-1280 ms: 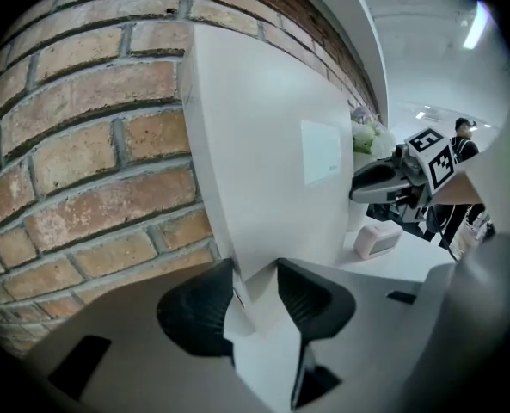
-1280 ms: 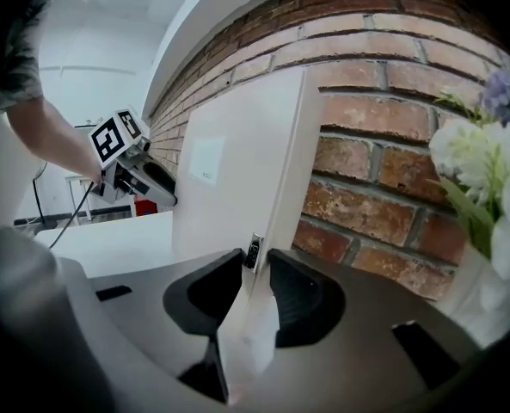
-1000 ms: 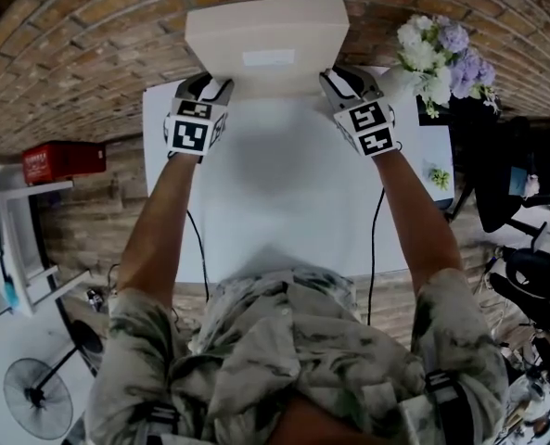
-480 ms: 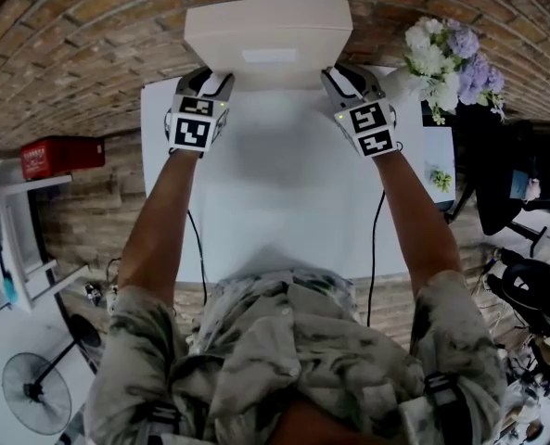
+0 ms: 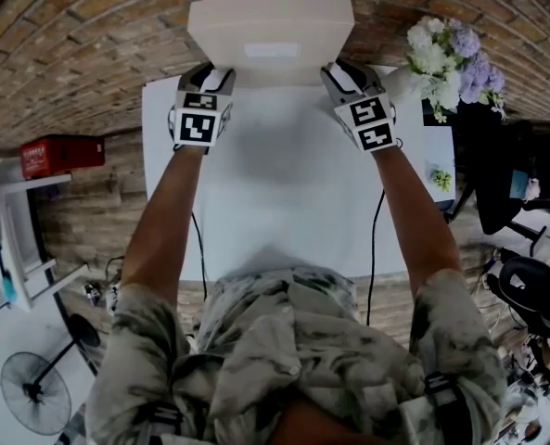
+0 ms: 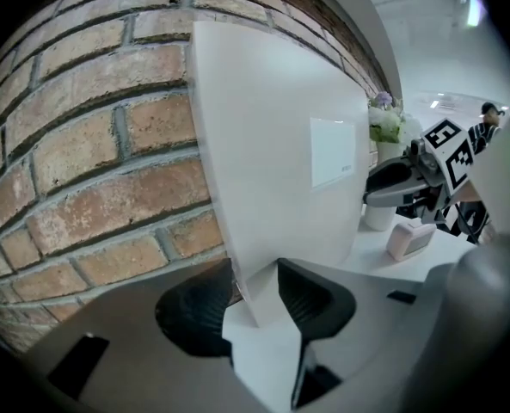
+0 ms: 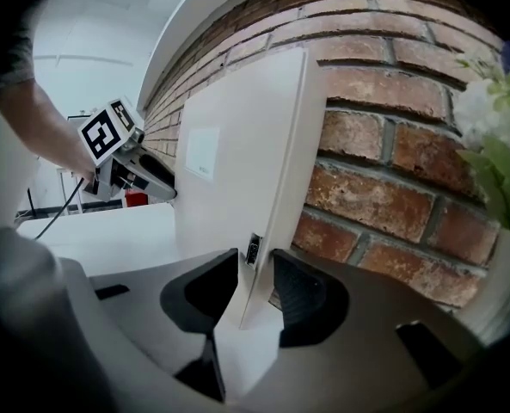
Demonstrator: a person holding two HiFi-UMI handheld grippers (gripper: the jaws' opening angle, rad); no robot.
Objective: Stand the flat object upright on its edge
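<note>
Panel (image 5: pixel 270 26) stands on its lower edge, close before the brick wall (image 5: pixel 80 54). Left gripper (image 6: pixel 256 274) sits loose around one bottom corner, and right gripper (image 7: pixel 255 265) has just been opening around the other. I think the release step is in hand; next, both should draw back from the wall without knocking the panel.

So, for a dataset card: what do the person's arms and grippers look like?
Both the left gripper and right gripper have grey bodies, dark pads, a black-and-white marker cube and a black cable each. Short mottled grey sleeves. The right's jaws have just been opening, the white panel between them.
</note>
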